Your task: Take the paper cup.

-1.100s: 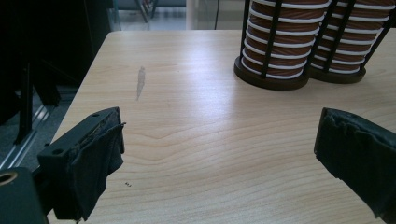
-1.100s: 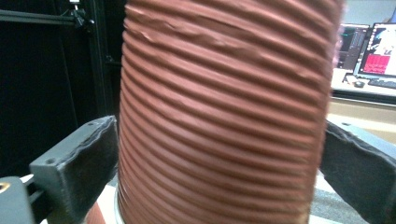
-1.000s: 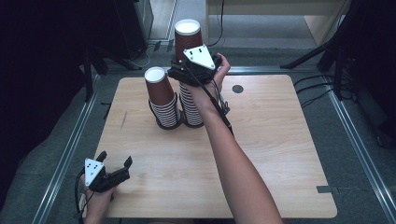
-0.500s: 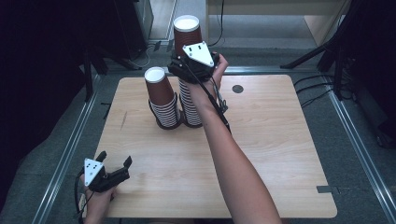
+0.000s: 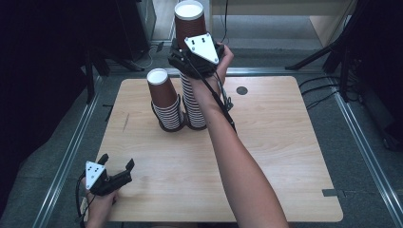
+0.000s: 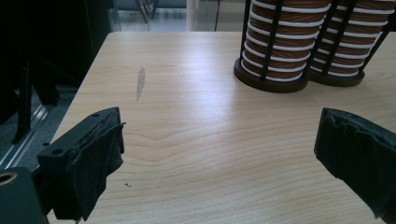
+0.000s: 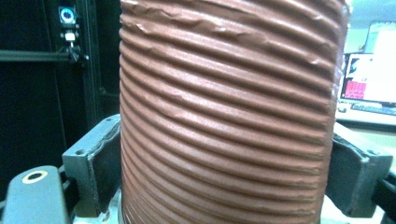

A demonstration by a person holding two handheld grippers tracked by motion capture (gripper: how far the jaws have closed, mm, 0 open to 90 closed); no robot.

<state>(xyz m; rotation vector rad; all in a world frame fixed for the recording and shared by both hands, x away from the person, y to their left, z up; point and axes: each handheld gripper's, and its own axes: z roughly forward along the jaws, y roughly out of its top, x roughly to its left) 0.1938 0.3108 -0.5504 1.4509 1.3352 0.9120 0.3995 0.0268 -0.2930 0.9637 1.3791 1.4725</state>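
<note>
We see the right gripper [image 5: 186, 53] clamped on the top brown cup [image 5: 190, 21] (ribbed wall between both pads), above the taller stack [image 5: 194, 107], left gripper [image 5: 116, 167] spread wide, near table [image 5: 285, 156] edge.

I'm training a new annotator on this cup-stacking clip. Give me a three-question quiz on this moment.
1. True or false: the right gripper is shut on the top cup of the taller stack.
2. The left gripper is: A) open over bare table, B) shut on a cup, C) touching the shorter stack.
3. How many cup stacks stand in the black wire holders?

Key: 1. True; the ribbed brown cup sits between both pads in the right gripper view. 2. A. 3. Two.
</note>
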